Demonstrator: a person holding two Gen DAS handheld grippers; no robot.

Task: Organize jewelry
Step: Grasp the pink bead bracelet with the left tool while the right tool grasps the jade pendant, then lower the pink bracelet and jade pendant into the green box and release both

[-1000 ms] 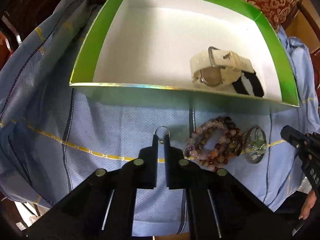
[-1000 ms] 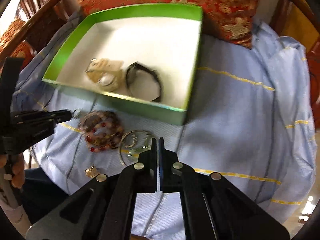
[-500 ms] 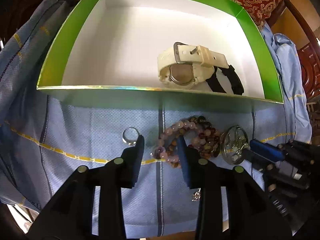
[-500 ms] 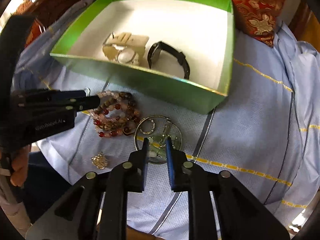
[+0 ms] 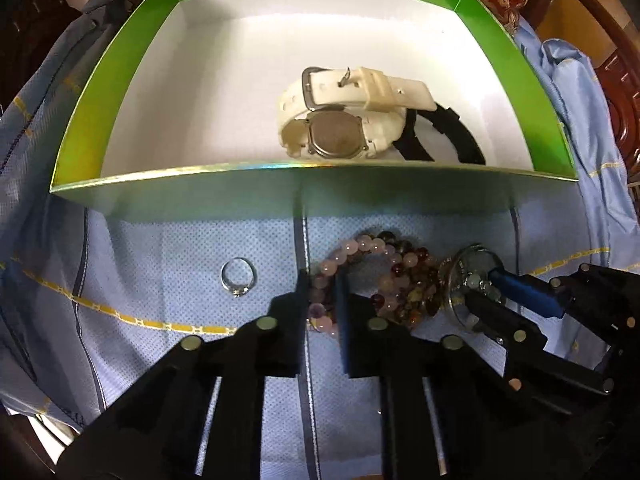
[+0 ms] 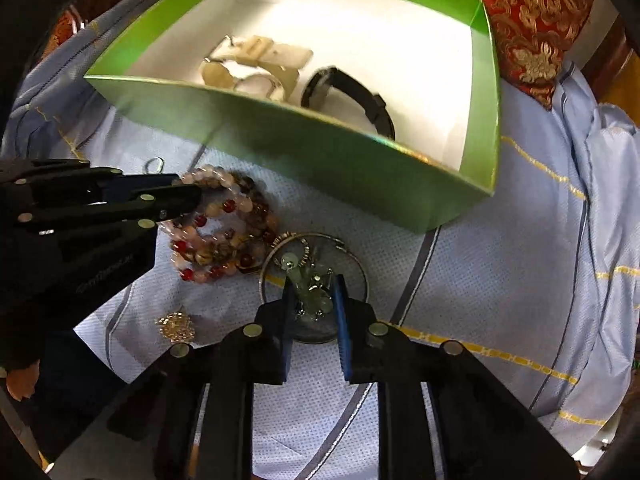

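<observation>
A multicoloured bead bracelet lies on blue cloth in front of the green box. My left gripper is shut on its left strands. Right of it lies a thin silver bangle with pale green charms. My right gripper straddles the charm cluster, its jaws closing, and both pads touch the charms. A silver ring lies to the left. Inside the box are a white watch and a black watch.
A small gold charm rests on the cloth near its front edge. A red and gold cushion sits behind the box. The blue cloth drapes over the surface, with dark wooden furniture around it.
Both grippers opened, sank toward the cloth and closed again. The left one shifted right from the ring to the bead bracelet. The right one moved onto the bangle's charms.
</observation>
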